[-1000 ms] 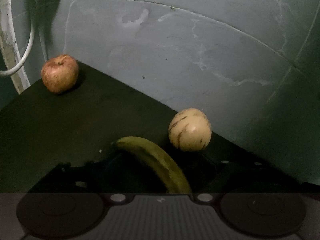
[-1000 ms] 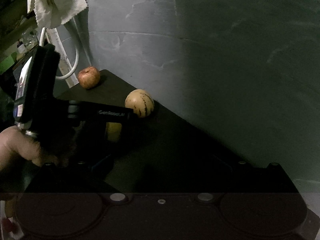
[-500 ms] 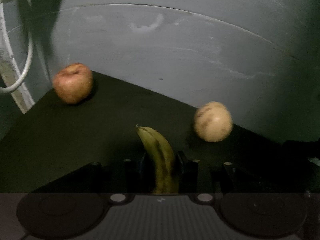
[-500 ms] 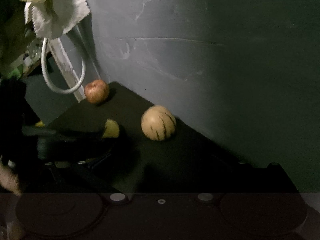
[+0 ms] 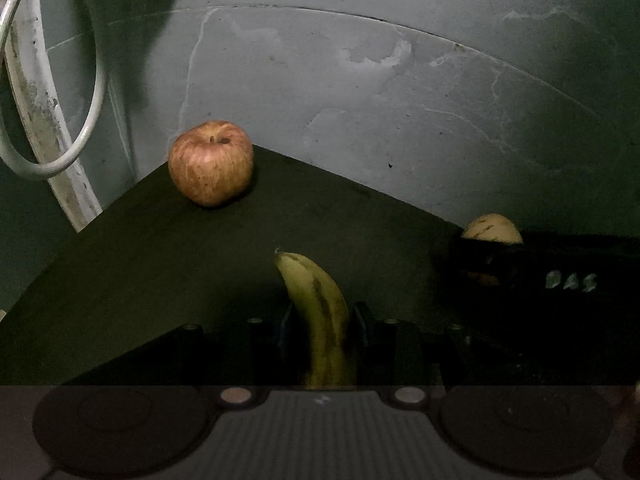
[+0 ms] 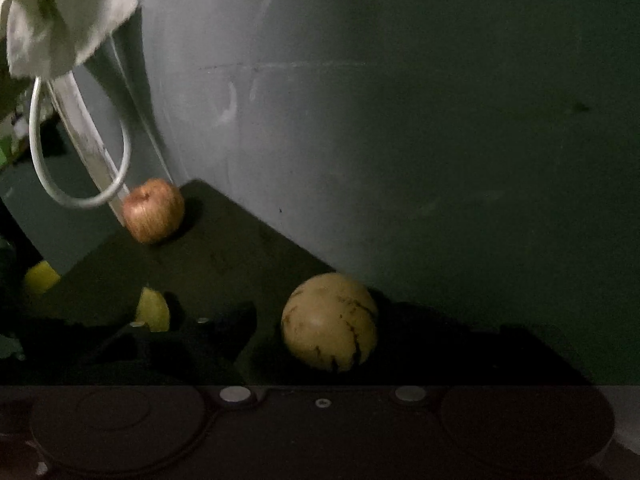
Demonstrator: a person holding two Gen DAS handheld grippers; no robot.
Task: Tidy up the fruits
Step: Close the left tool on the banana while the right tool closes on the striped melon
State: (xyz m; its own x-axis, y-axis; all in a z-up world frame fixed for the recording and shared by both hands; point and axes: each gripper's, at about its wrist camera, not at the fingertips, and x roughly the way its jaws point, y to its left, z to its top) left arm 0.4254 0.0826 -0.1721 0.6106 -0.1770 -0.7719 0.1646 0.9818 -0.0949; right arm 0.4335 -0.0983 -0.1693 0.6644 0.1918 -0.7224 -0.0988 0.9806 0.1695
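At table corner: apple (image 5: pixel 211 162) (near edge); left fingers (image 5: pixel 362 328) grasping banana (image 5: pixel 320 312); right fingers' state unclear.

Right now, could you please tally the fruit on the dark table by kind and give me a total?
Apple: 1
Banana, held in the left tongs: 1
Round yellow striped fruit: 1
Total: 3

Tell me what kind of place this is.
Probably a dim utility corner of a home: a bare, cracked plaster wall, a looped white cable on a paint-chipped frame, and a dark tabletop holding loose fruit.
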